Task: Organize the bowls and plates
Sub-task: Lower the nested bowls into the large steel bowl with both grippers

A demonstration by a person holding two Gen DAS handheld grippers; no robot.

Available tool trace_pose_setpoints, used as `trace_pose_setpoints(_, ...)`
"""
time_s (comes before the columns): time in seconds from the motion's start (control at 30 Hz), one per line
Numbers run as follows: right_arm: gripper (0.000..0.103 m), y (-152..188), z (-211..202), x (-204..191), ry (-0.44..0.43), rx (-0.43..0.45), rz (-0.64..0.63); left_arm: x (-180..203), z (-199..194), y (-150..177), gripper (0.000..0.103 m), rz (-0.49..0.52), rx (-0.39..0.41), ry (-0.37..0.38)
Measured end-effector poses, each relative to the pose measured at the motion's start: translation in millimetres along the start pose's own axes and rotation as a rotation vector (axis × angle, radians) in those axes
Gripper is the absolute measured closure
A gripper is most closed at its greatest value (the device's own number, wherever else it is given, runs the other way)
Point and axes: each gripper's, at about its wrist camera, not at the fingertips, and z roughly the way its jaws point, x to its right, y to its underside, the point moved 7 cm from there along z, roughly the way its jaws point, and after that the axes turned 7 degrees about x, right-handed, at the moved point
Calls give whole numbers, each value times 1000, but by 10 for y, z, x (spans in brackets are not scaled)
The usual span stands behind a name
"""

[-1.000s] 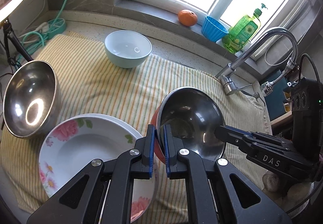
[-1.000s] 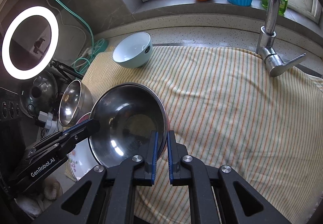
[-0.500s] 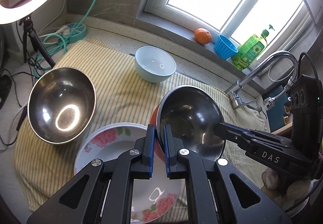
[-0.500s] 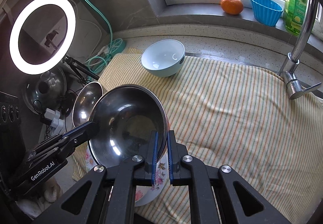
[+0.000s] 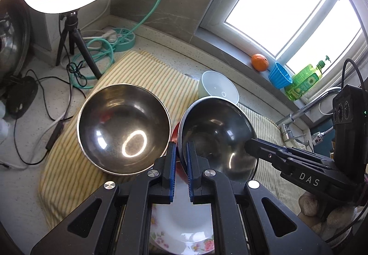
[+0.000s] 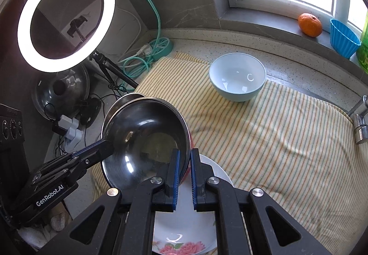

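Observation:
Both grippers are shut on the rim of one steel bowl with a red outside [image 5: 216, 135], held in the air; it also shows in the right wrist view [image 6: 147, 140]. My left gripper [image 5: 179, 163] clamps its left edge, my right gripper [image 6: 184, 165] its right edge. A second steel bowl [image 5: 124, 128] sits on the striped cloth just left of the held one. A flowered white plate [image 5: 184, 227] lies below the held bowl, also seen in the right wrist view [image 6: 184, 232]. A pale blue bowl [image 6: 237, 80] stands farther back on the cloth.
A ring light on a tripod [image 6: 66, 18], cables and a teal power strip [image 5: 122, 39] crowd the left. A tap [image 6: 358, 121] is at the right. An orange [image 6: 309, 24], a blue cup [image 6: 342, 39] and a green soap bottle [image 5: 303, 80] line the window sill.
Both grippers carried the held steel bowl left and up; it now sits beside the second steel bowl, above the flowered plate. The grips have not changed.

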Motion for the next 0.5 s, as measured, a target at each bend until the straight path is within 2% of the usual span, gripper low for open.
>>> trace_pose_setpoints(0.5, 95, -213, 460, -593, -11, -28, -84, -629, -5, -91, 96, -55, 13, -67)
